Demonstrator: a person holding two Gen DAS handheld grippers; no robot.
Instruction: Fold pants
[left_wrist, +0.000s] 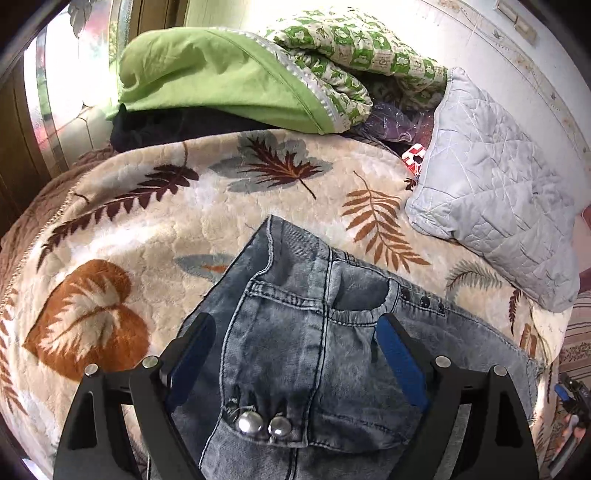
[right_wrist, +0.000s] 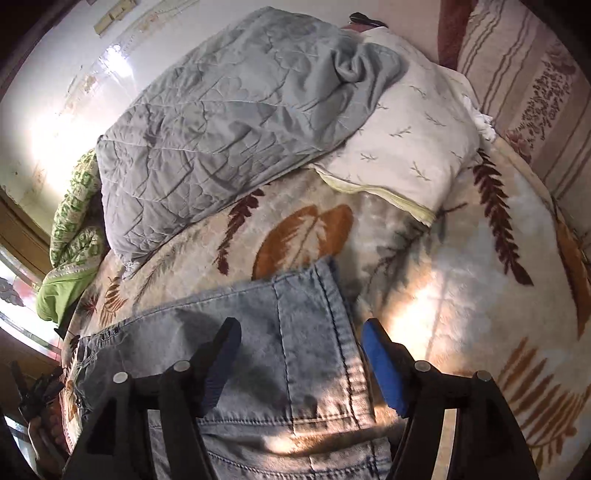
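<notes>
Pale washed denim pants (left_wrist: 295, 354) lie on a leaf-patterned blanket (left_wrist: 147, 229). In the left wrist view my left gripper (left_wrist: 295, 321) hovers open over the waist end, where two metal buttons (left_wrist: 262, 422) and a pocket show; denim lies between its blue pads (left_wrist: 402, 362), which stand apart from it. In the right wrist view my right gripper (right_wrist: 301, 326) is open over the pants (right_wrist: 303, 332) near a folded edge and seam. Its right pad (right_wrist: 382, 365) sits just beside the cloth's edge.
A grey quilted pillow (left_wrist: 495, 206) lies at the right, also the pillow (right_wrist: 221, 122) in the right wrist view with a cream pillow (right_wrist: 402, 151) beside it. A green quilt (left_wrist: 229, 85) is piled at the back by a white wall (left_wrist: 498, 51).
</notes>
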